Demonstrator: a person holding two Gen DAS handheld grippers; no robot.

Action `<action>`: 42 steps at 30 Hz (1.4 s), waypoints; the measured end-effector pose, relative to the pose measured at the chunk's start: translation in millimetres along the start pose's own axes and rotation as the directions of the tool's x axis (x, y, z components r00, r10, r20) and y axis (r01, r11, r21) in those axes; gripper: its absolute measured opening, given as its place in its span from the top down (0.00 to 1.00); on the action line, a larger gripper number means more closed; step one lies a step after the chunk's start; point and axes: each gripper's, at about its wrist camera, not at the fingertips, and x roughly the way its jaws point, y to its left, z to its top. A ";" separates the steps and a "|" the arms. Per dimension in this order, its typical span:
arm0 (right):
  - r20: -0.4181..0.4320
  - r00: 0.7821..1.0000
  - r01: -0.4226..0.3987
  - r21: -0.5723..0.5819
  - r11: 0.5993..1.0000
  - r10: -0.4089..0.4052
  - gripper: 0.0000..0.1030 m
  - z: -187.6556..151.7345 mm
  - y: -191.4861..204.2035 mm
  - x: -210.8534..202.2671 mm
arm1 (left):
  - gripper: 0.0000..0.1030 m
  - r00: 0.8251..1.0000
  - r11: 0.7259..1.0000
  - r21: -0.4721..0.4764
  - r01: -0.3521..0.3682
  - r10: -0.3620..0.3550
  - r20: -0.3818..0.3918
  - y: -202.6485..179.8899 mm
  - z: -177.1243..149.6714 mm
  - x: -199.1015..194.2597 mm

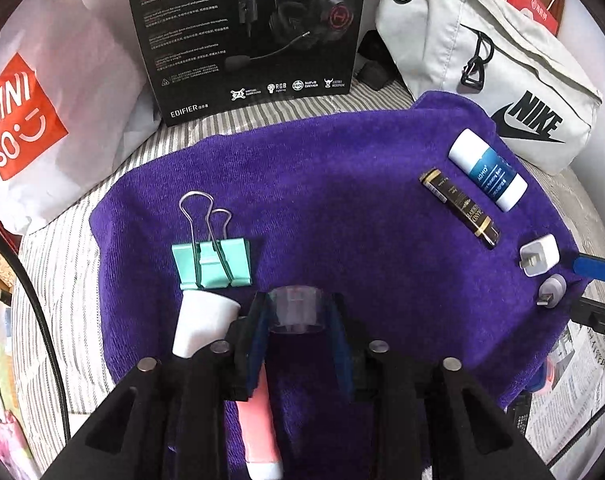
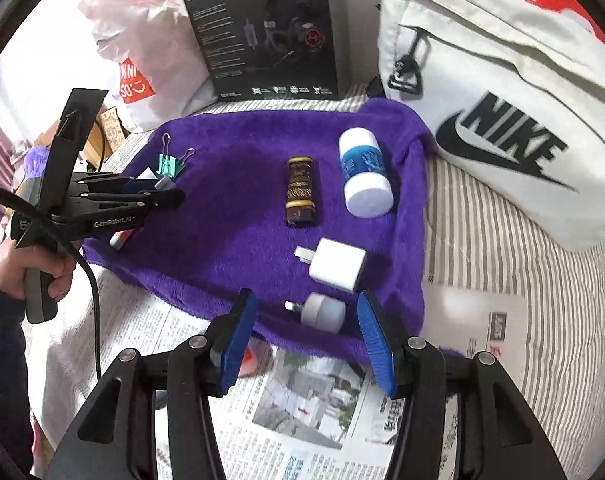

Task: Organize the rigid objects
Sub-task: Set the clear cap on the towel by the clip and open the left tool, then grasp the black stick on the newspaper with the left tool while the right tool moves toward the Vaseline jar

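Note:
A purple towel (image 1: 342, 200) carries the objects. My left gripper (image 1: 297, 304) points down at its near left part. A small clear plastic cylinder (image 1: 296, 322) lies between the fingertips, close to both pads but not clamped. Beside it are a mint binder clip (image 1: 212, 260) and a white-capped pink tube (image 1: 204, 324). A blue-and-white bottle (image 2: 362, 172), a dark brown tube (image 2: 300, 190) and a white charger (image 2: 334, 266) lie to the right. My right gripper (image 2: 305, 302) is open. Its blue pads (image 2: 238, 336) stand apart on either side of a small round white USB plug (image 2: 326, 312).
At the back stand a black headset box (image 1: 246, 32), a white Nike bag (image 2: 502, 120) and a white Miniso bag (image 1: 34, 112). Newspaper (image 2: 302, 408) covers the striped sheet (image 2: 502, 260) in front of the towel. A hand (image 2: 18, 268) holds the left gripper's handle.

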 end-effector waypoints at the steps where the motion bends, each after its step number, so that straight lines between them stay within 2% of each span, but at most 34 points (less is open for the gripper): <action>1: -0.001 1.000 0.001 0.009 1.000 -0.001 0.49 -1.9 -1.6 -0.6 | 0.66 1.000 1.000 0.001 -0.005 0.005 -0.003 -1.7 -1.2 -0.3; 4: 0.011 1.000 -0.005 0.012 1.000 0.005 0.49 -5.6 -0.9 -5.6 | 0.60 1.000 1.000 -0.004 -0.013 0.013 -0.010 -6.5 -6.5 -2.6; 10: 0.016 1.000 0.014 0.004 1.000 -0.014 0.49 -9.2 2.0 -16.2 | 0.59 0.999 1.000 -0.015 -0.019 0.019 -0.043 -11.3 -20.3 -13.5; 15: 0.021 1.000 0.022 0.017 1.000 -0.023 0.49 -18.1 1.2 -29.4 | 0.59 0.999 1.000 -0.023 -0.016 0.015 -0.032 -17.9 -33.7 -34.4; 20: 0.025 0.999 0.034 0.020 0.999 -0.035 0.49 -33.6 2.0 -47.2 | 0.58 1.000 1.000 0.000 0.012 -0.012 0.012 -33.2 -49.2 -64.4; 24: 0.022 0.998 0.051 0.040 0.998 -0.052 0.48 -49.0 -2.2 -59.6 | 0.58 0.997 0.997 0.016 0.080 -0.081 0.014 -46.3 -61.1 -77.5; 28: 0.018 0.998 0.061 0.084 0.995 -0.063 0.48 -67.8 -13.0 -72.7 | 0.58 0.994 0.992 0.058 0.112 -0.113 0.005 -71.4 -73.1 -83.5; 35: 0.006 0.997 0.071 0.127 0.989 -0.073 0.48 -94.2 -27.1 -90.2 | 0.58 0.983 0.977 0.104 0.184 -0.181 -0.038 -114.6 -88.0 -73.0; 40: -0.005 0.996 0.085 0.117 0.989 -0.085 0.48 -106.1 -30.7 -98.5 | 0.58 0.989 0.978 0.162 0.135 -0.123 -0.084 -133.5 -96.7 -55.2; 42: -0.006 0.996 0.091 0.118 0.989 -0.091 0.48 -109.3 -32.0 -100.5 | 0.58 0.990 0.976 0.172 0.131 -0.119 -0.078 -136.1 -97.5 -51.6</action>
